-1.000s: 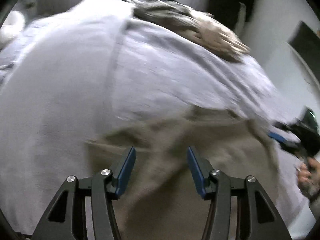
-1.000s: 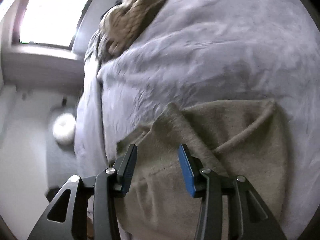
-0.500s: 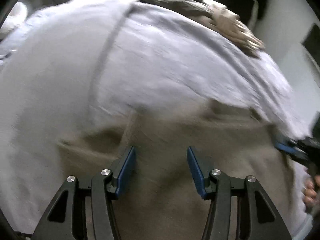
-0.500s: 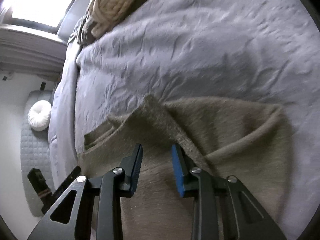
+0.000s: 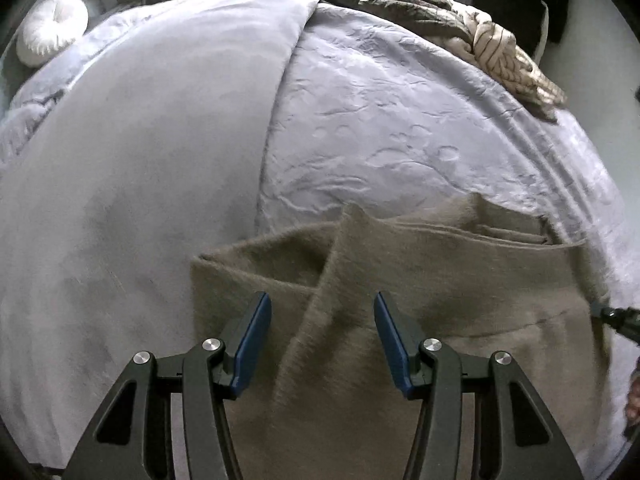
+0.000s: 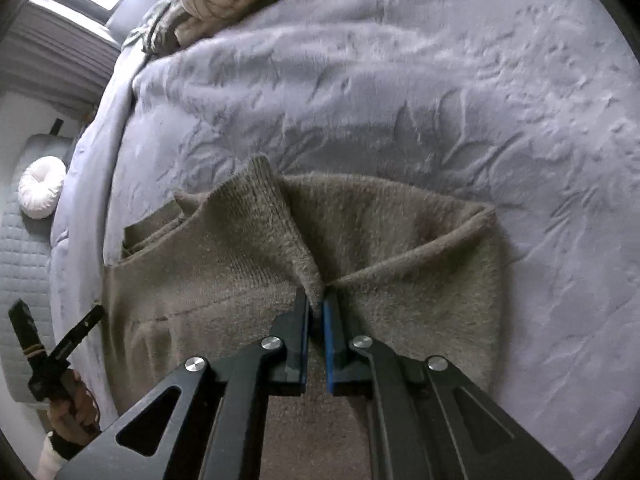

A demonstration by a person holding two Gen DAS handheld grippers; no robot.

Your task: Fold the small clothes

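Observation:
A small taupe knit garment (image 5: 440,280) lies partly folded on a grey-lilac bedspread (image 5: 380,128), with a raised fold running up its middle. My left gripper (image 5: 322,336) is open just above the garment, its blue pads either side of that fold. In the right wrist view the same garment (image 6: 240,264) shows, and my right gripper (image 6: 318,308) is shut on a pinched ridge of its fabric near the middle. The left gripper's fingertips (image 6: 86,324) show at the left edge of that view.
A pile of crumpled brown and cream clothes (image 5: 460,28) lies at the far edge of the bed, also in the right wrist view (image 6: 224,4). A round white cushion (image 5: 52,28) sits beyond the bed. The bedspread is wrinkled around the garment.
My right gripper closed from open onto the garment's central fold. My left gripper stayed open and the view steadied over the garment's left part.

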